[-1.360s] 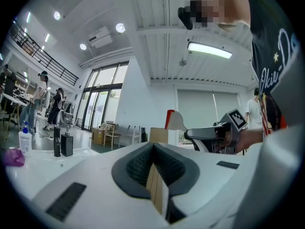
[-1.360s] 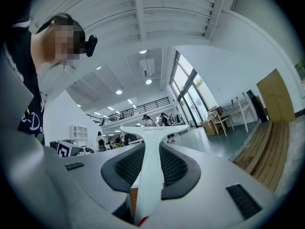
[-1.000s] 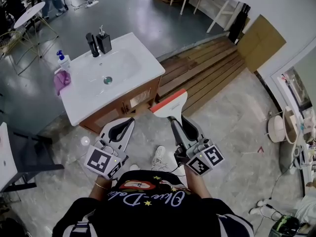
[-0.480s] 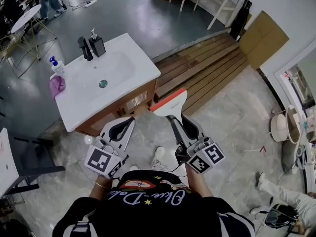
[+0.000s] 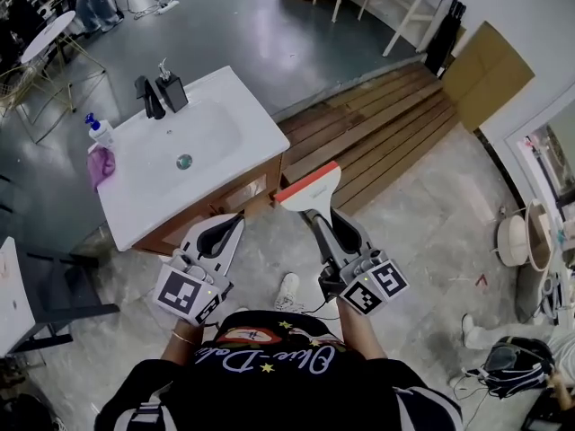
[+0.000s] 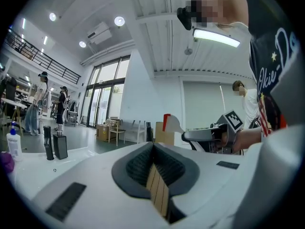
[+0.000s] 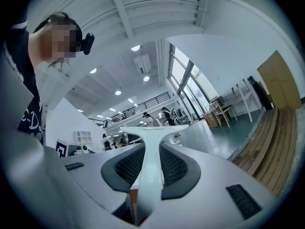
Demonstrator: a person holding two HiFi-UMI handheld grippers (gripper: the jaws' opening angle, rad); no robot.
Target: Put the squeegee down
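A white desk [image 5: 256,137] with a sunken basin [image 5: 205,133] is seen ahead and to the left of the left hand-held gripper [image 5: 235,220]. A black tap [image 5: 144,97] and a dispenser [image 5: 171,91] are set at its far edge. A bottle [image 5: 97,129] and a purple cloth [image 5: 99,164] are placed at its left end.

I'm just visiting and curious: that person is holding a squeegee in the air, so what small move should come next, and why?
Probably carry the right hand-held gripper forward and left toward the white sink counter. Its jaws grip the squeegee by the handle, in the air, short of the counter's edge.
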